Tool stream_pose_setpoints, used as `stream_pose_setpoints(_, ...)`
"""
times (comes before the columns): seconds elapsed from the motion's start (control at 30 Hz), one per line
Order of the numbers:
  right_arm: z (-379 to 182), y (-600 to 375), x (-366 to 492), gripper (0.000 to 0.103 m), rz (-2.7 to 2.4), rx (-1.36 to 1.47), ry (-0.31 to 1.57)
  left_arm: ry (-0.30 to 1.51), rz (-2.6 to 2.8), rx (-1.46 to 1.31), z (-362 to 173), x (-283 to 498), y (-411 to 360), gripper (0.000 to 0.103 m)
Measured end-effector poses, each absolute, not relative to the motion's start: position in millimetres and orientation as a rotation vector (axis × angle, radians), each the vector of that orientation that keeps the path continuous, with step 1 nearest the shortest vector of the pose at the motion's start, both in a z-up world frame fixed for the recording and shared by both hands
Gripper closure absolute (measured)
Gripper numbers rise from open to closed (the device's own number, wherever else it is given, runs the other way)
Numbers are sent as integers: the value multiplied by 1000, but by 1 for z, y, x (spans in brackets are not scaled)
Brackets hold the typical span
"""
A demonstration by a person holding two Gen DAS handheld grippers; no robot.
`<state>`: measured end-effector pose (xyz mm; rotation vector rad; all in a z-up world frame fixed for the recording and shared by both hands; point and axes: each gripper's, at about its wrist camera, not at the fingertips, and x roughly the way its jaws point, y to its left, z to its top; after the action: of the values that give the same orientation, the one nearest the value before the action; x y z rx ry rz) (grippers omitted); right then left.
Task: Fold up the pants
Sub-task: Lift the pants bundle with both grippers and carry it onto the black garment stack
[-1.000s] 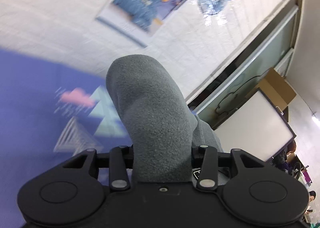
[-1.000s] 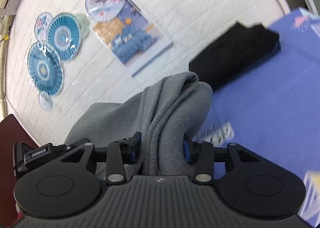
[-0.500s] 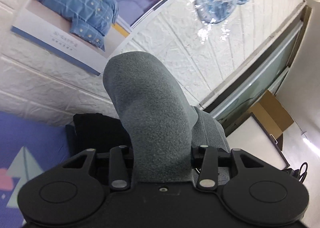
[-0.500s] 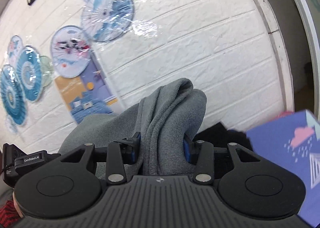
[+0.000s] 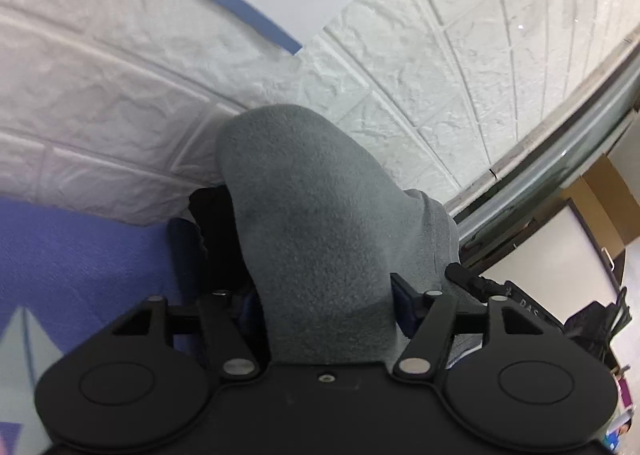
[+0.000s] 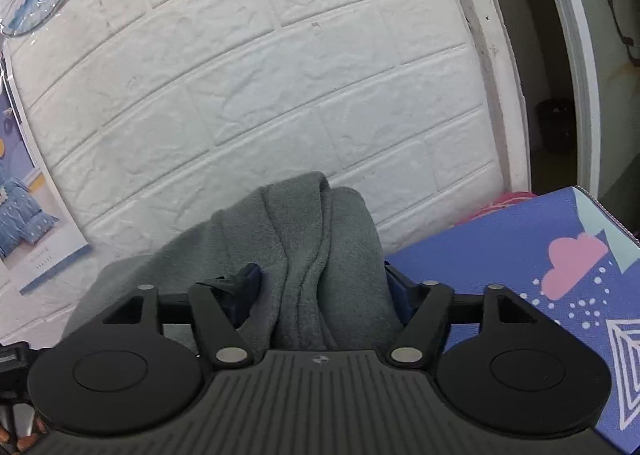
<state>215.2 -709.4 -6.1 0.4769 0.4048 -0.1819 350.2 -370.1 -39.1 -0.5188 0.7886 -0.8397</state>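
A: Two grippers, both w/ grey fleece pants [image 5: 320, 239] bunched between the fingers. Left gripper [image 5: 324, 295]: its jaws have just been opening a little, only a narrow gap, and the fabric still fills it, so pads look pressed on the cloth.

B: And the right gripper [image 6: 320, 287]?

A: Its jaws have just been opening wide. Pants [image 6: 320, 255] still sit between the fingers, folds draped over them, but the left blue pad [image 6: 250, 275] stands clear of the cloth w/ a gap showing. Not gripped, just lying there.

B: Where are the pants overall?

A: Held up in front of the white brick-pattern wall [image 6: 280, 75], above a purple patterned bed sheet [image 6: 520, 275]. In the left view a dark folded garment [image 5: 212, 223] lies just behind the grey bundle, at the wall's foot on the sheet [image 5: 80, 255]. A bedding poster [image 6: 24, 195] hangs on the wall at left.
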Motion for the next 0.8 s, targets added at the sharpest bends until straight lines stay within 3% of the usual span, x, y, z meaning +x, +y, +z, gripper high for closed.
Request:
stream_pose_setpoints(0.1,10,-706,198,0,-231,444,336,715,-799,-472,-17,336,-351,80)
stream_pose_setpoints(0.2,33,-695,184,0,-212,386,235,619,-781,-464,12,326,-339,81)
stream_pose_setpoints(0.23,40,-690,185,5,-181,365,233,586,-794,-444,22,321,-341,82)
stream_pose_setpoints(0.37,50,-665,200,54,-83,255,275,461,-803,-296,50,306,-378,83)
stream_pose_setpoints(0.4,48,-661,205,58,-75,241,288,451,-803,-274,49,306,-388,84)
stream_pose_setpoints(0.7,9,-670,279,66,-34,247,377,442,-713,-113,6,356,-449,85)
stream_pose_setpoints(0.8,-14,-691,301,84,-15,328,418,485,-712,-65,-18,381,-458,85)
